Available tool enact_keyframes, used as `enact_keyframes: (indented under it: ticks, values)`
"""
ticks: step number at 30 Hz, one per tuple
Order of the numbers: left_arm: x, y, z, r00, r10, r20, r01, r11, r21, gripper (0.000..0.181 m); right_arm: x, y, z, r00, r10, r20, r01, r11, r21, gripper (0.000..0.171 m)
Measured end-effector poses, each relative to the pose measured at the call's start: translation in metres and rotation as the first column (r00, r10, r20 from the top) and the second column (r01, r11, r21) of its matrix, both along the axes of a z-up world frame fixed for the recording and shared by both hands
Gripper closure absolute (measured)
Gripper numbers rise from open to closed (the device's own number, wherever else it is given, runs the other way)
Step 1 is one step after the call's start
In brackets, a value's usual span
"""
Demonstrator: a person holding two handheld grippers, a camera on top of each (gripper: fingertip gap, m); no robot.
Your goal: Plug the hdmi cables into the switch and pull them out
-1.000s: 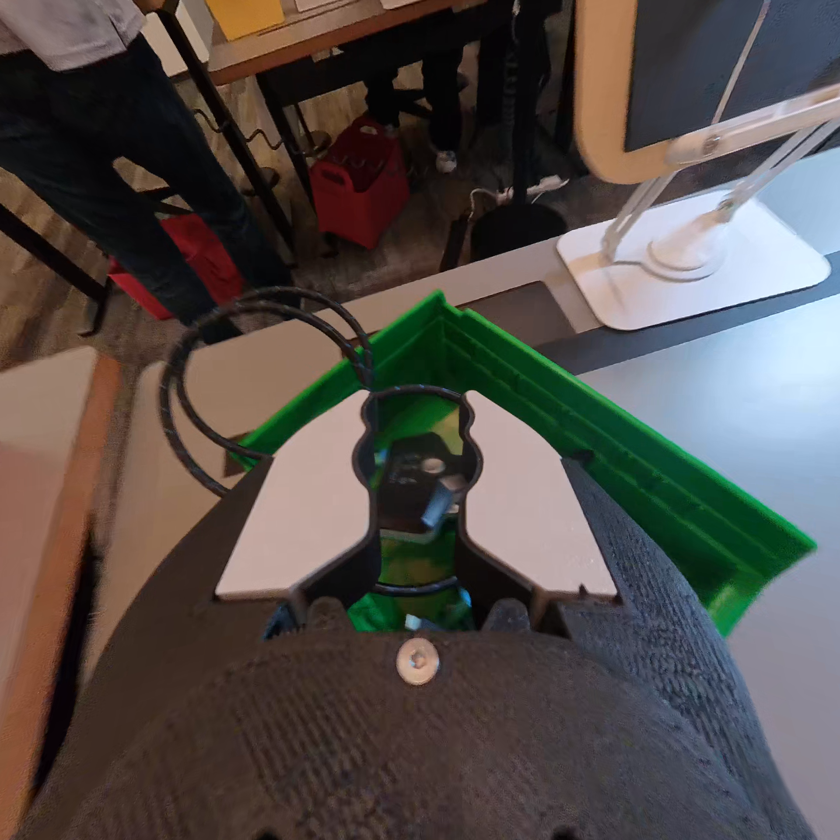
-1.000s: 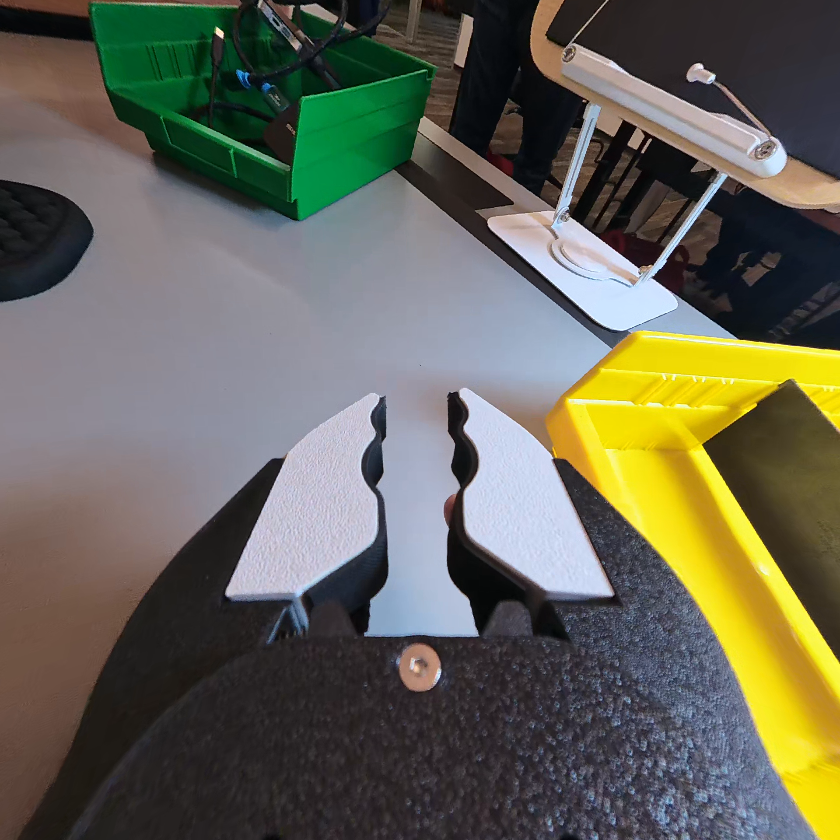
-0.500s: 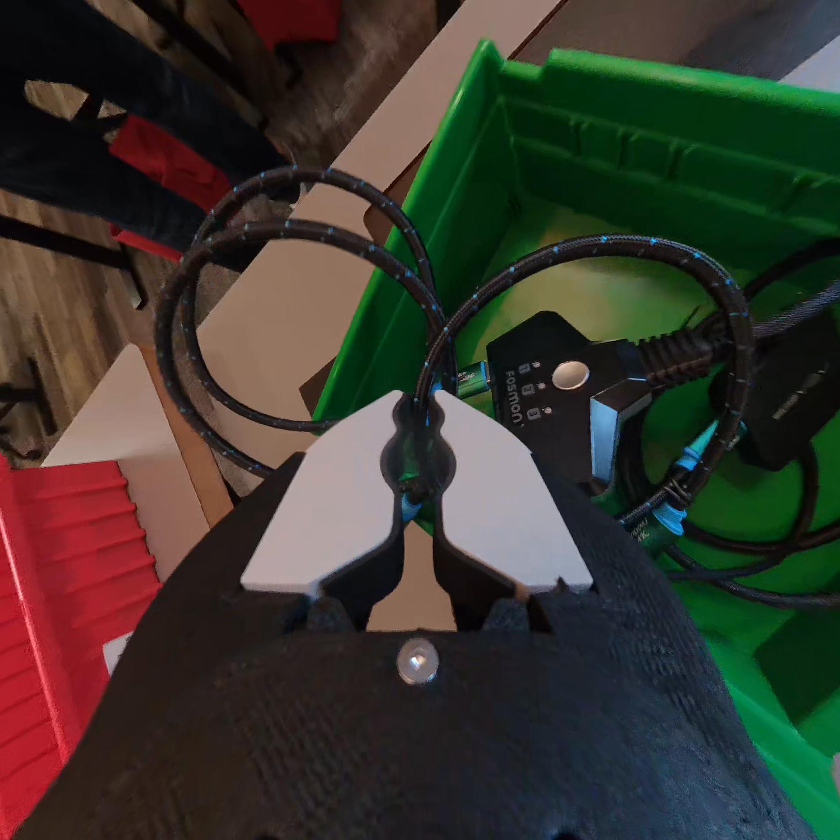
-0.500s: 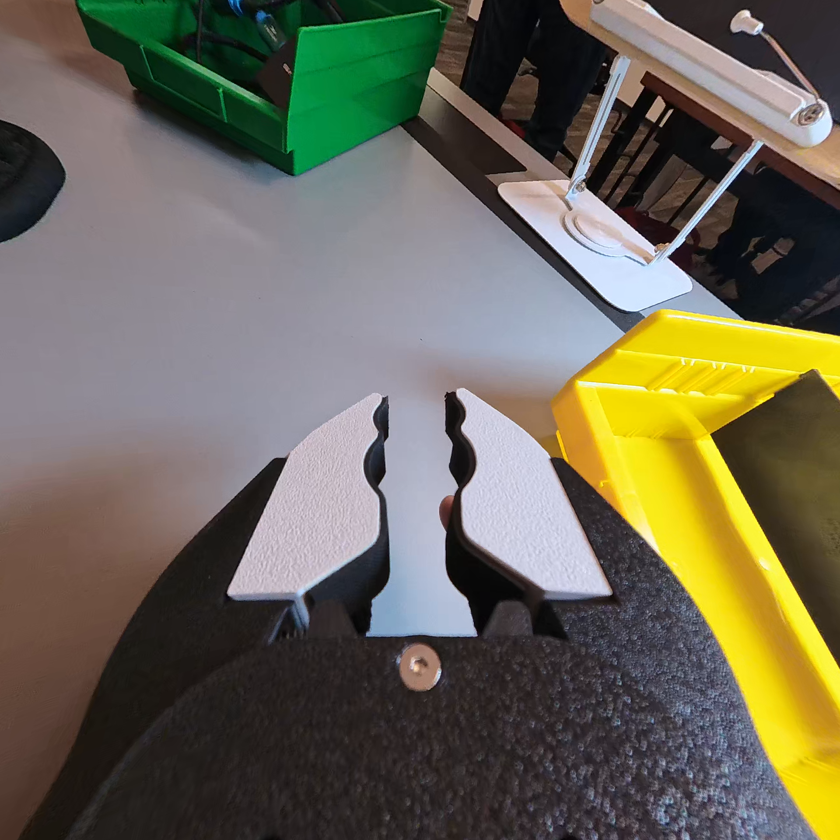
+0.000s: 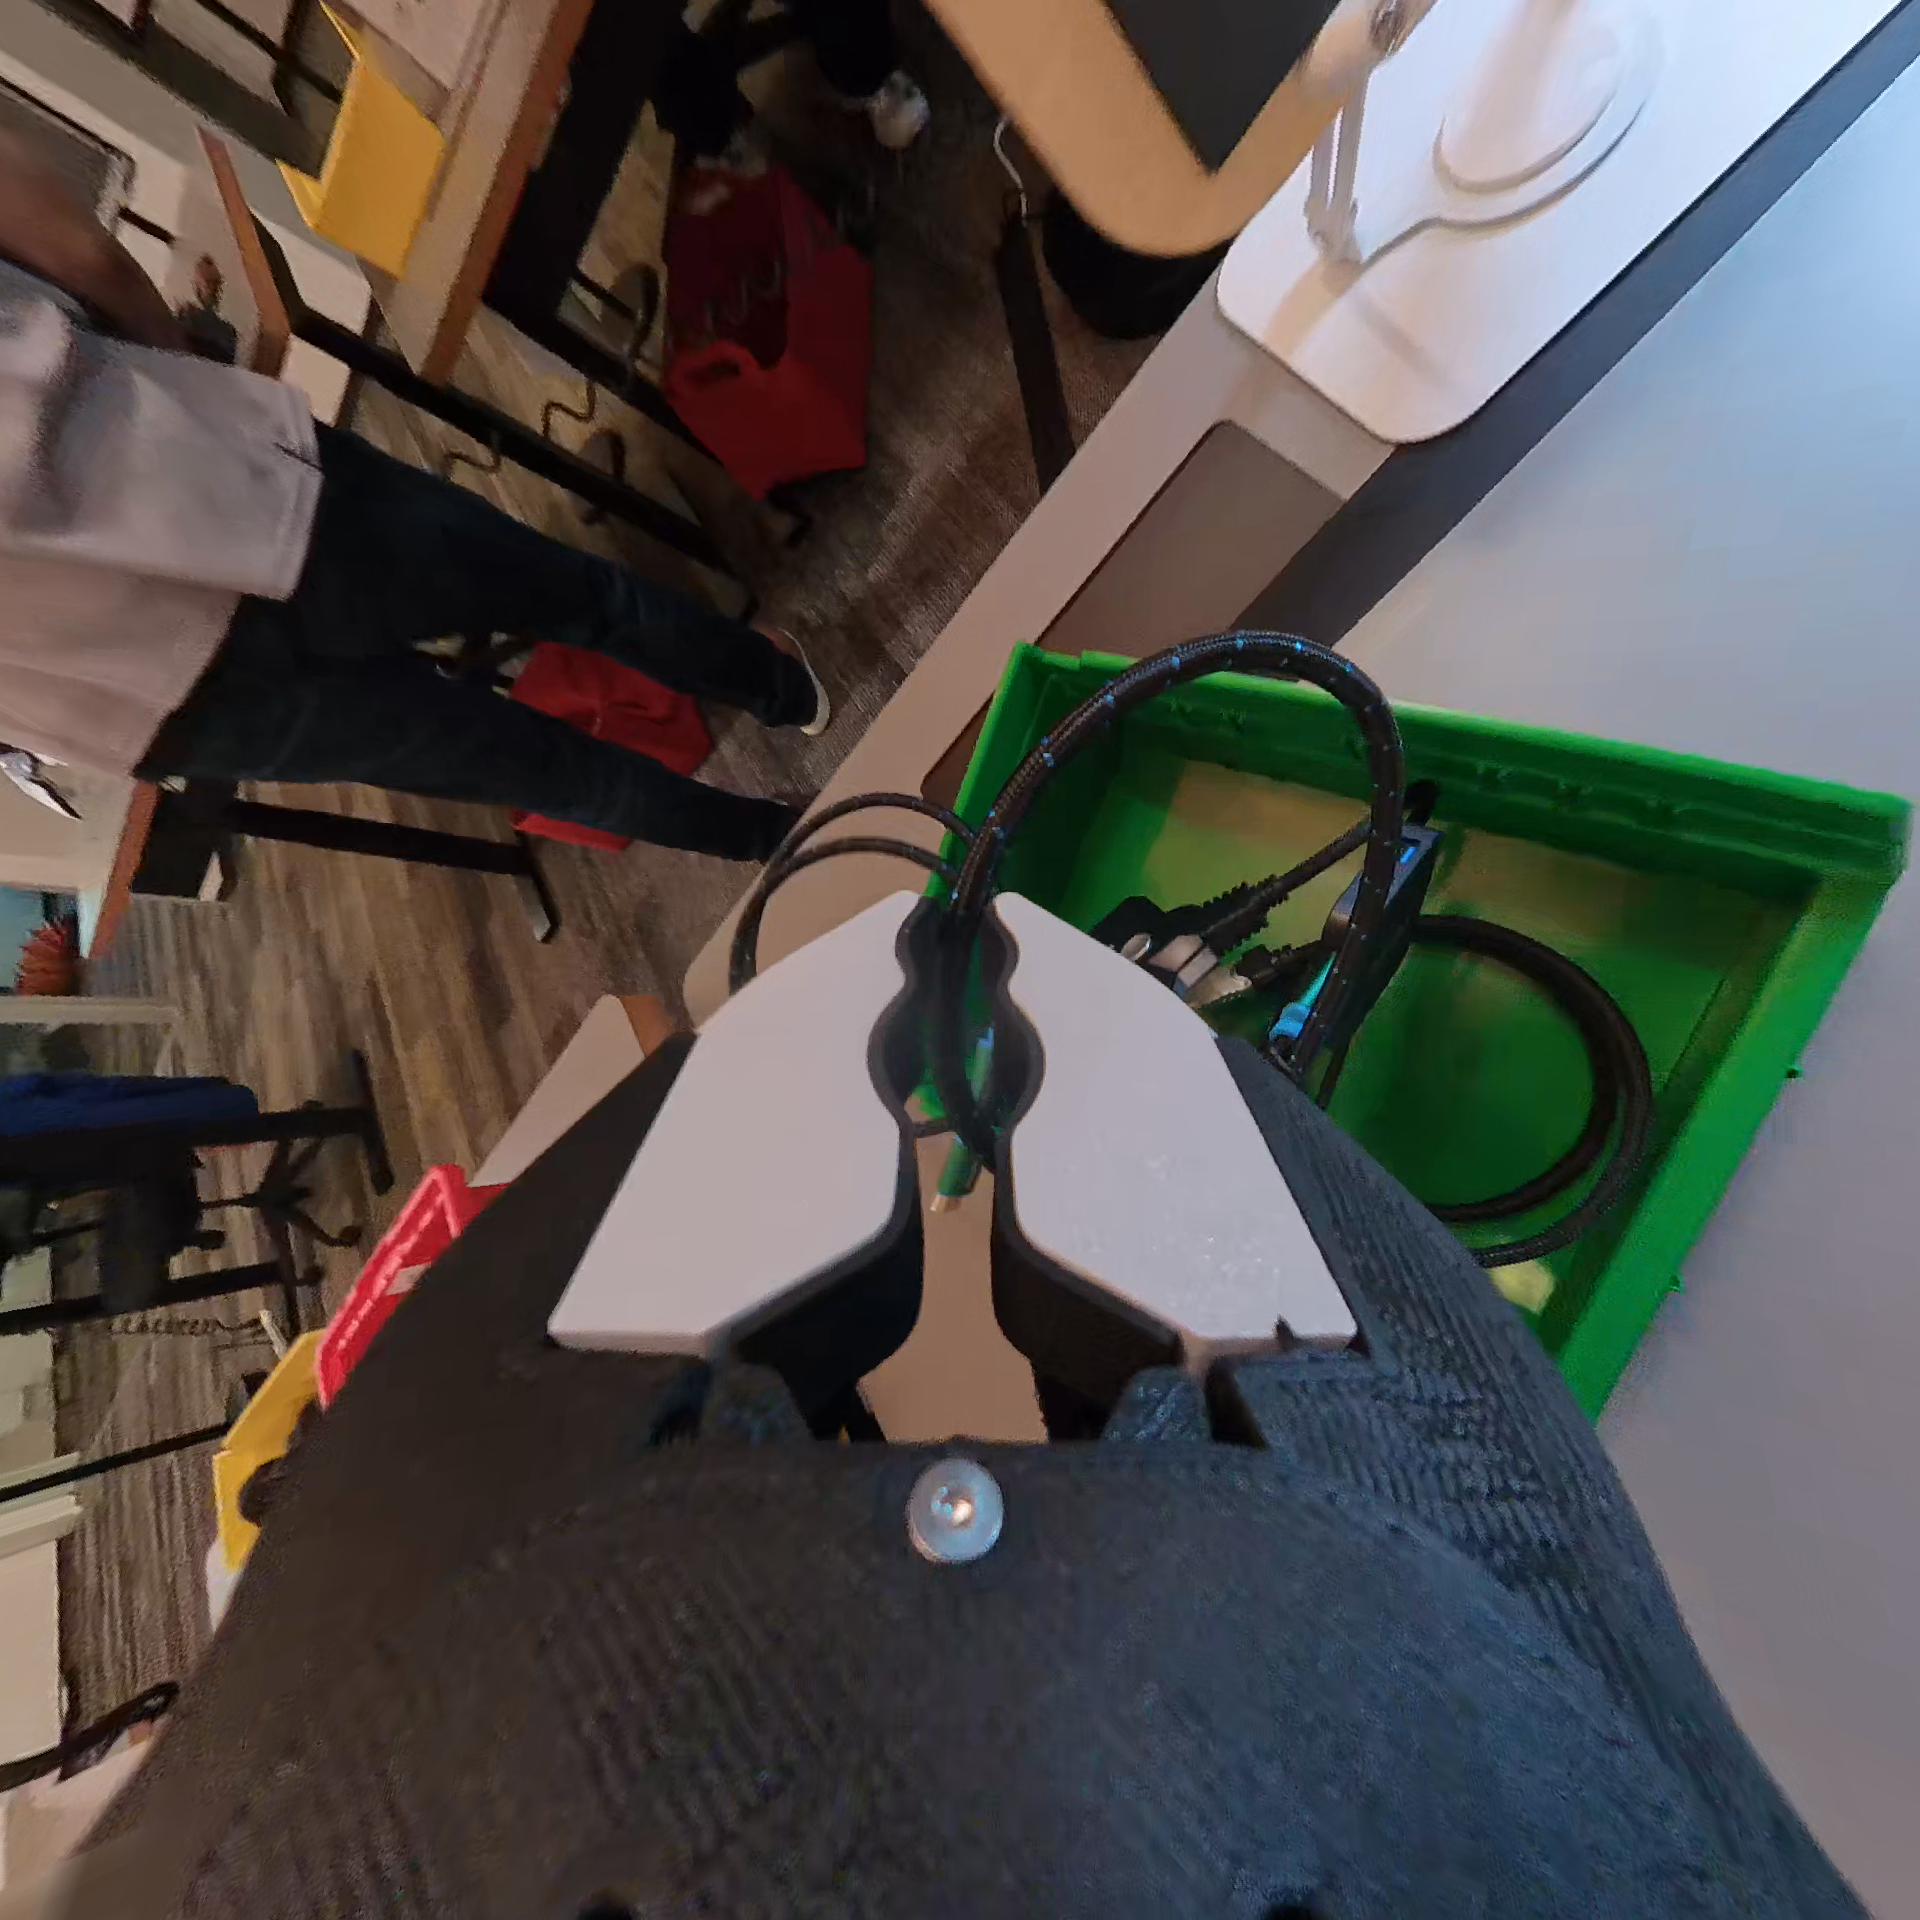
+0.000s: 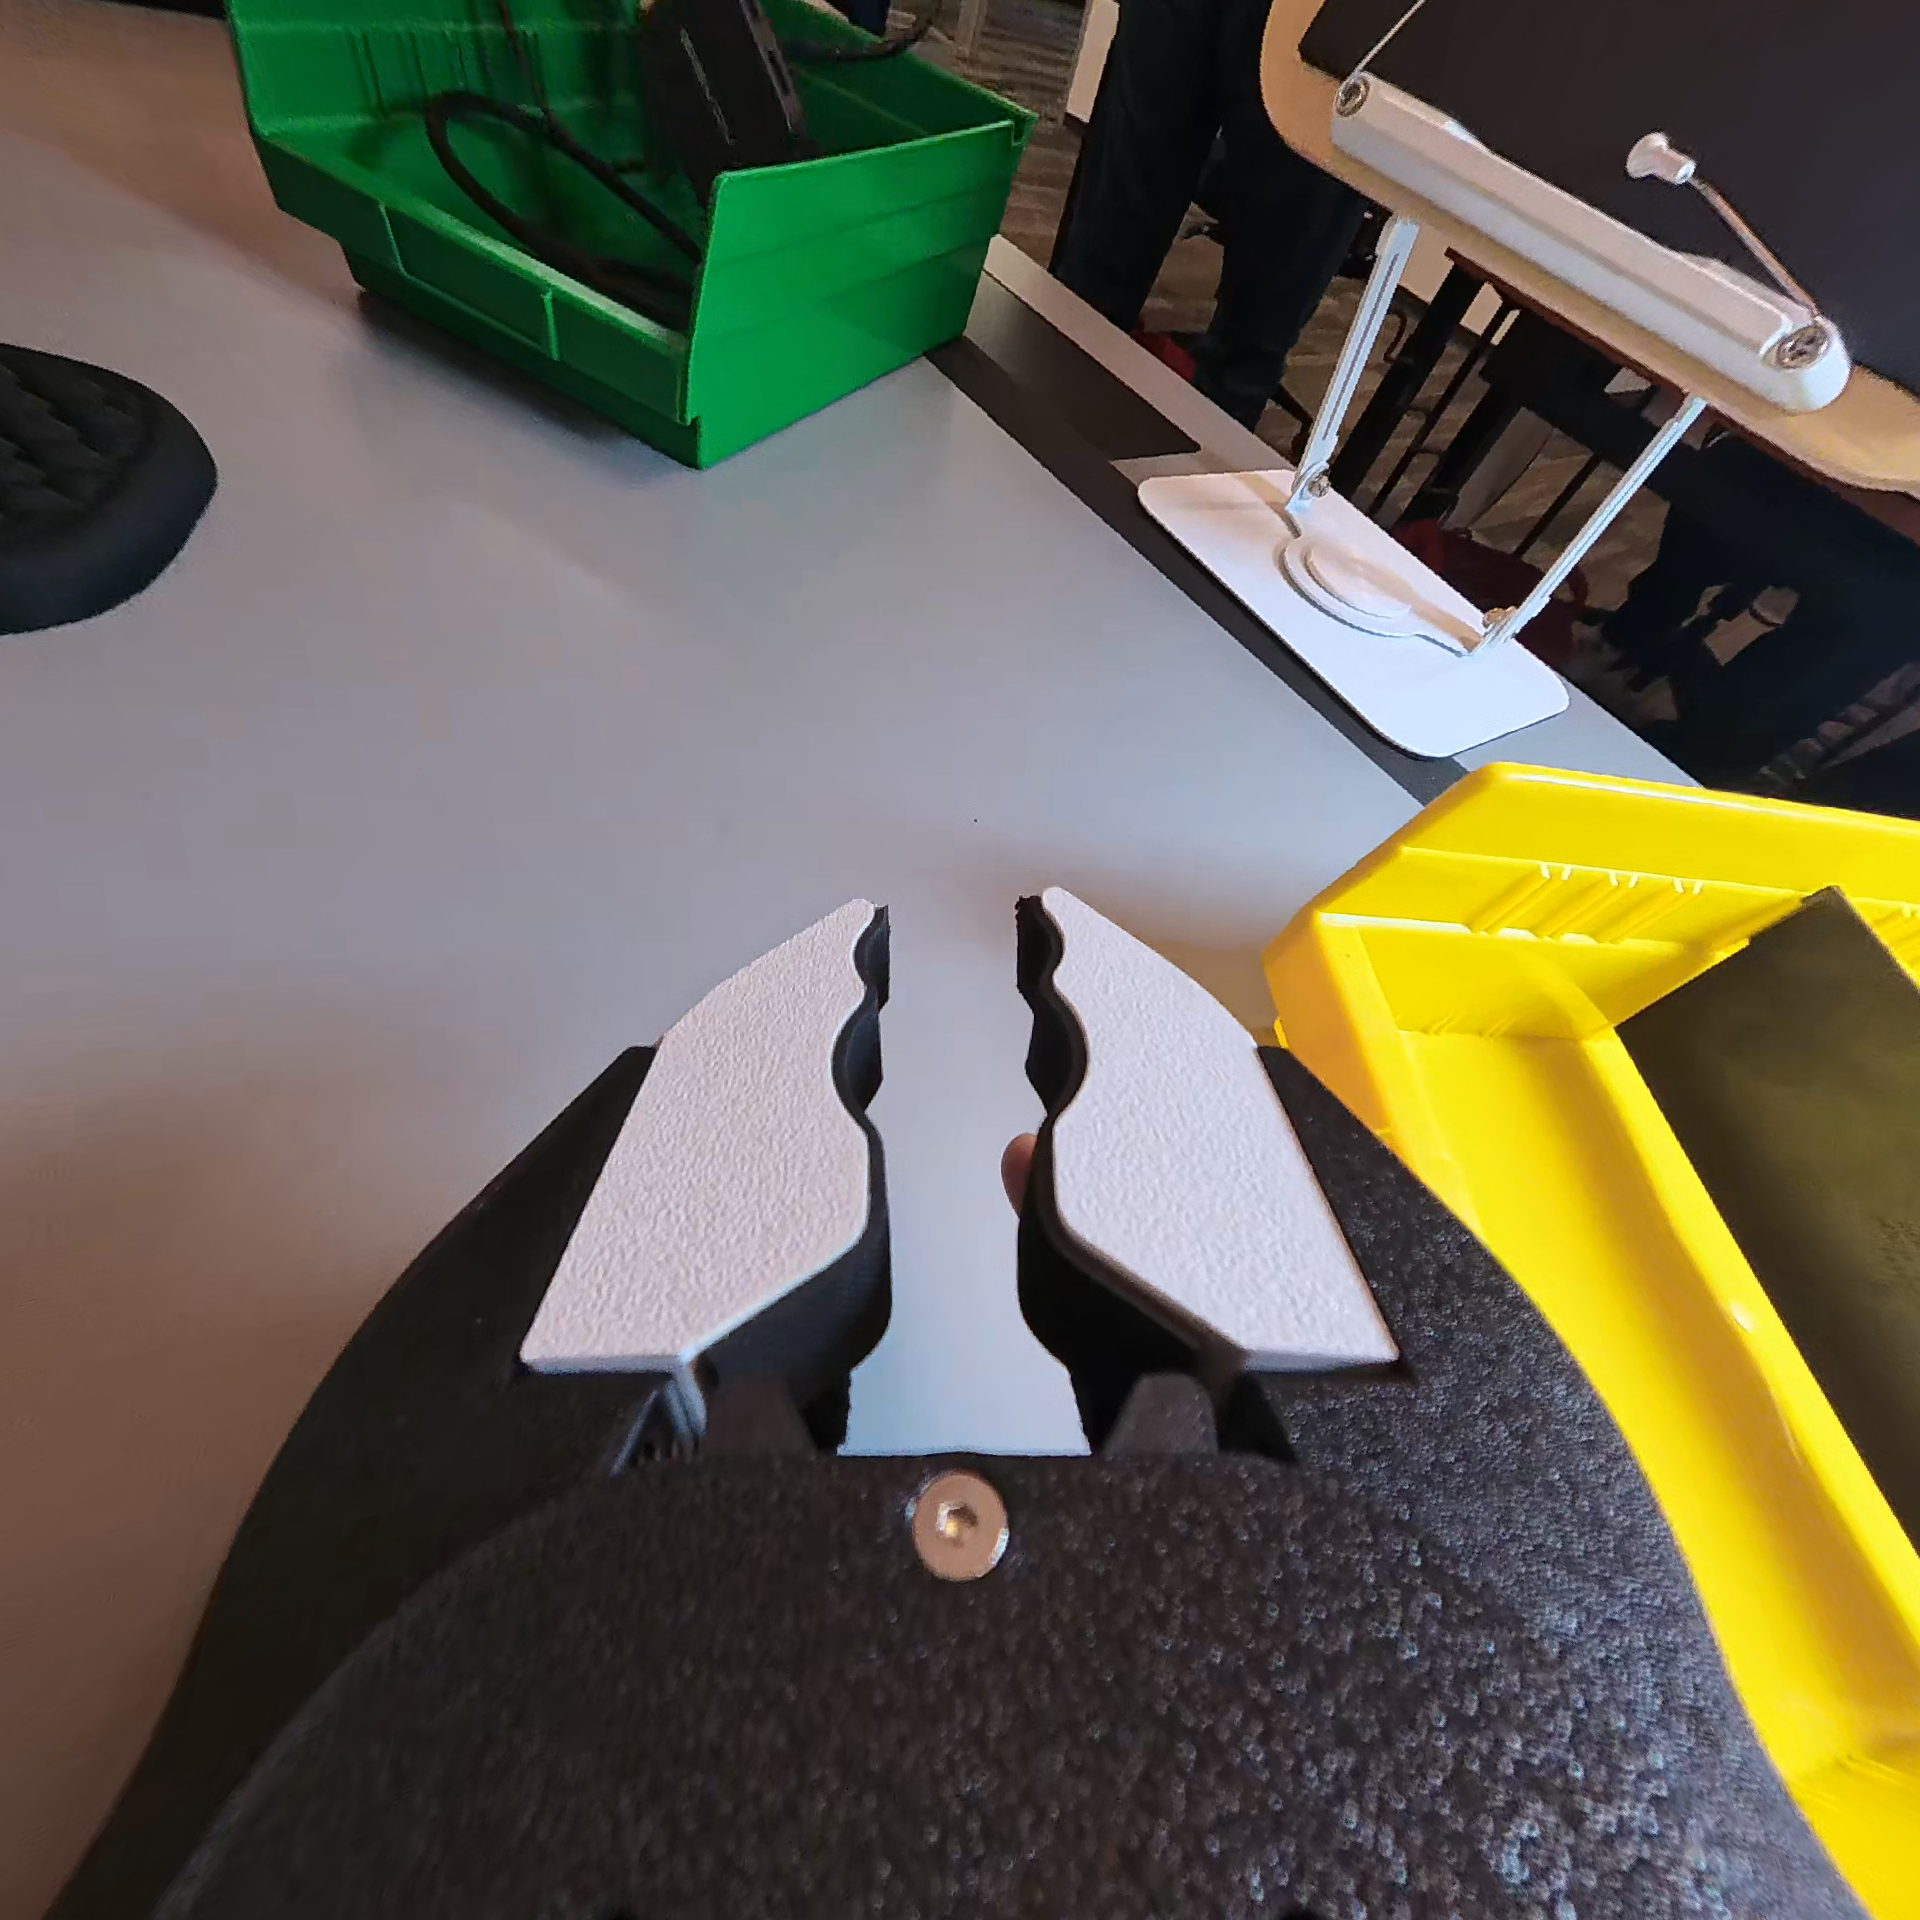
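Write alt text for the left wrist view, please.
The left gripper is shut on a black braided cable that loops up from a green bin on a grey table. More cables lie inside the bin.

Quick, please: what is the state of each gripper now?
Left gripper: closed, holding the braided HDMI cable.
Right gripper: open, holding nothing.

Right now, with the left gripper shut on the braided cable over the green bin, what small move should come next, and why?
Probably lift the left gripper a little further toward the open table. It is shut on the braided HDMI cable, whose loop trails into the green bin among other cables. The right gripper is open and holds nothing.
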State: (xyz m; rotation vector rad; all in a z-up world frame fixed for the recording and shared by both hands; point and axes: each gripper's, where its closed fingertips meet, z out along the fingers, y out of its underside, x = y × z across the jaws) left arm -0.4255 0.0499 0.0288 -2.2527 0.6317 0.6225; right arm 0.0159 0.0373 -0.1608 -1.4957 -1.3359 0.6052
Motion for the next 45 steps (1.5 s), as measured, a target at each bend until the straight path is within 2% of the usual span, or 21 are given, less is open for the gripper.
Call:
enact_keyframes:
  ticks: [5, 11, 15, 18, 22, 24, 25, 26, 27, 28, 30, 32, 34, 37, 40, 43, 45]
  values:
    - [0.028, -0.007, 0.038, 0.998, -0.058, 0.007, 0.058, 0.995, 0.078, 0.173, 0.0, 0.0, -0.001, 1.0, 0.009, -0.004, -0.009, 1.0, -0.008, 0.148]
    - [0.107, -0.018, 0.073, 0.928, -0.292, 0.233, 0.234, 0.941, 0.247, 0.172, -0.009, -0.017, 0.016, 0.987, 0.099, -0.124, -0.102, 0.995, -0.02, 0.139]
    - [0.181, -0.033, 0.068, 0.813, -0.473, 0.34, 0.385, 0.874, 0.297, 0.173, -0.014, -0.023, 0.03, 0.972, 0.112, -0.208, -0.118, 0.993, -0.016, 0.127]
    - [0.24, -0.046, 0.051, 0.704, -0.581, 0.408, 0.491, 0.813, 0.313, 0.174, -0.019, -0.023, 0.038, 0.966, 0.082, -0.246, -0.093, 0.995, -0.033, 0.12]
    - [0.316, -0.066, 0.022, 0.548, -0.684, 0.481, 0.631, 0.716, 0.3, 0.174, -0.038, -0.048, 0.036, 0.955, 0.173, -0.24, -0.19, 0.981, -0.047, 0.109]
    - [0.347, -0.075, 0.01, 0.474, -0.713, 0.516, 0.688, 0.666, 0.288, 0.174, -0.047, -0.064, 0.027, 0.95, 0.24, -0.202, -0.25, 0.968, -0.027, 0.112]
    - [0.358, -0.078, 0.005, 0.448, -0.722, 0.526, 0.707, 0.647, 0.285, 0.174, -0.051, -0.077, 0.02, 0.935, 0.309, -0.176, -0.319, 0.947, -0.03, 0.126]
    - [0.367, -0.079, 0.002, 0.434, -0.728, 0.53, 0.719, 0.635, 0.283, 0.174, -0.053, -0.092, 0.014, 0.91, 0.384, -0.153, -0.396, 0.917, -0.05, 0.147]
    - [0.372, -0.076, -0.002, 0.437, -0.73, 0.526, 0.724, 0.632, 0.276, 0.174, -0.053, -0.104, 0.008, 0.887, 0.441, -0.133, -0.453, 0.888, -0.078, 0.156]
    - [0.375, -0.073, -0.008, 0.448, -0.729, 0.518, 0.728, 0.633, 0.262, 0.173, -0.053, -0.109, 0.006, 0.882, 0.452, -0.13, -0.466, 0.878, -0.111, 0.157]
    - [0.369, -0.057, -0.016, 0.523, -0.716, 0.462, 0.692, 0.673, 0.261, 0.172, -0.052, -0.111, 0.009, 0.877, 0.451, -0.165, -0.477, 0.858, -0.191, 0.157]
    - [0.353, -0.041, -0.019, 0.617, -0.694, 0.371, 0.636, 0.717, 0.285, 0.152, -0.049, -0.108, 0.011, 0.88, 0.418, -0.227, -0.472, 0.824, -0.313, 0.157]
    - [0.342, -0.038, -0.013, 0.666, -0.675, 0.317, 0.581, 0.736, 0.347, 0.142, -0.046, -0.104, 0.014, 0.879, 0.37, -0.301, -0.471, 0.776, -0.42, 0.157]
    - [0.347, -0.063, -0.004, 0.672, -0.716, 0.191, 0.579, 0.668, 0.467, 0.141, -0.045, -0.094, 0.023, 0.869, 0.246, -0.428, -0.474, 0.663, -0.579, 0.157]
    - [0.37, -0.094, -0.031, 0.651, -0.755, 0.081, 0.649, 0.609, 0.456, 0.144, -0.044, -0.077, 0.03, 0.847, 0.08, -0.526, -0.475, 0.561, -0.678, 0.157]
    - [0.392, -0.109, -0.078, 0.637, -0.771, 0.011, 0.703, 0.587, 0.402, 0.147, -0.037, -0.05, 0.036, 0.808, -0.098, -0.581, -0.437, 0.562, -0.702, 0.157]
    - [0.401, -0.106, -0.112, 0.649, -0.76, -0.037, 0.717, 0.594, 0.366, 0.147, -0.031, -0.034, 0.04, 0.767, -0.216, -0.604, -0.406, 0.567, -0.717, 0.157]
